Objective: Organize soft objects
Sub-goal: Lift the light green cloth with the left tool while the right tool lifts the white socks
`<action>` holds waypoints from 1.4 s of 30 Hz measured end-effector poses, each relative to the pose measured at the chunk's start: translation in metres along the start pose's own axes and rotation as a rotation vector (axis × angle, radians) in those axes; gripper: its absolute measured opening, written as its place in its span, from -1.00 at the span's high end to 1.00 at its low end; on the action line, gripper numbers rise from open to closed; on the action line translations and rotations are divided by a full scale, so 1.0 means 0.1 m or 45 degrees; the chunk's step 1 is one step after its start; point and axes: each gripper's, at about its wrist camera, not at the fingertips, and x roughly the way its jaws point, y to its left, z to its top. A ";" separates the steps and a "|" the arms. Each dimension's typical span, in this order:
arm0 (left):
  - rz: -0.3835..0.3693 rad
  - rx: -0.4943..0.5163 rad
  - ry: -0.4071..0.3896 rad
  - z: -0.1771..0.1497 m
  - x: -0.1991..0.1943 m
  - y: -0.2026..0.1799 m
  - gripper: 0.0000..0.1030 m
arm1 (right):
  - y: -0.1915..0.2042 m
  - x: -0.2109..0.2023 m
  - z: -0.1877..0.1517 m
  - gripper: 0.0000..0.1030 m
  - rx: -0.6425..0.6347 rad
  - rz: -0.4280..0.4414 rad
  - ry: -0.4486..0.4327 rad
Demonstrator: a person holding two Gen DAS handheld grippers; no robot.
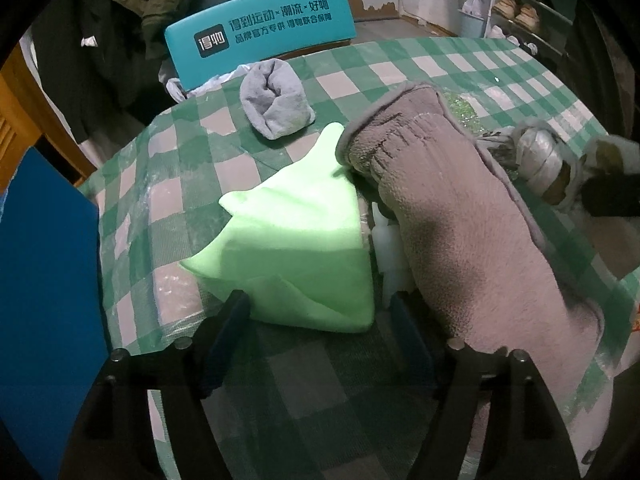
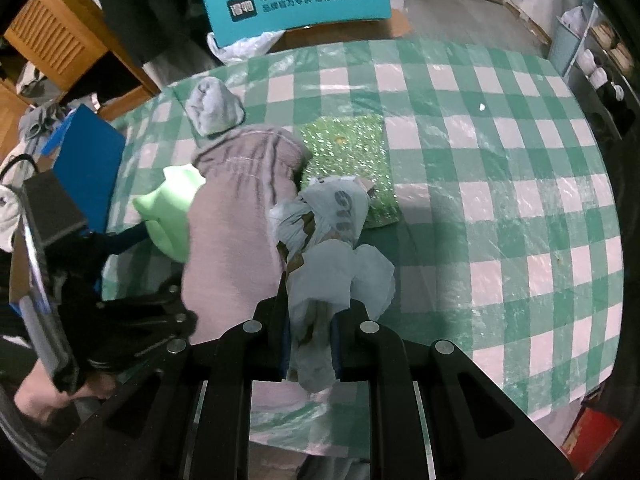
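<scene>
2 grippers work over the green-checked table (image 2: 500,184).
Left gripper (image 1: 320,312) gapes, empty, folded light-green cloth (image 1: 296,248) just ahead between its tips; right gripper (image 2: 310,316) clamps crumpled pale plastic bag (image 2: 328,248).

Fuzzy matt taupe fleece cloth (image 1: 460,216), smooth light green cloth (image 1: 304,248), grey knit sock roll (image 1: 276,100), crinkly plastic bag (image 2: 332,240), glossy plastic-covered checked tablecloth (image 2: 500,168).
</scene>
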 end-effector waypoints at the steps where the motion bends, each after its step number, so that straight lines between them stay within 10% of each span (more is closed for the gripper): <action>1: 0.009 0.003 -0.006 0.00 0.00 0.01 -0.21 | 0.02 -0.02 0.00 0.73 -0.005 0.006 -0.009; 5: -0.020 -0.037 -0.009 0.04 -0.01 0.07 0.64 | 0.12 -0.10 -0.02 0.73 -0.021 0.034 -0.037; 8: -0.072 -0.078 -0.006 0.05 -0.01 0.13 0.82 | 0.19 -0.11 -0.02 0.73 -0.043 0.052 -0.049; 42: -0.286 -0.294 -0.211 0.21 -0.91 0.35 0.85 | 0.43 -0.39 0.00 0.73 -0.109 0.065 -0.148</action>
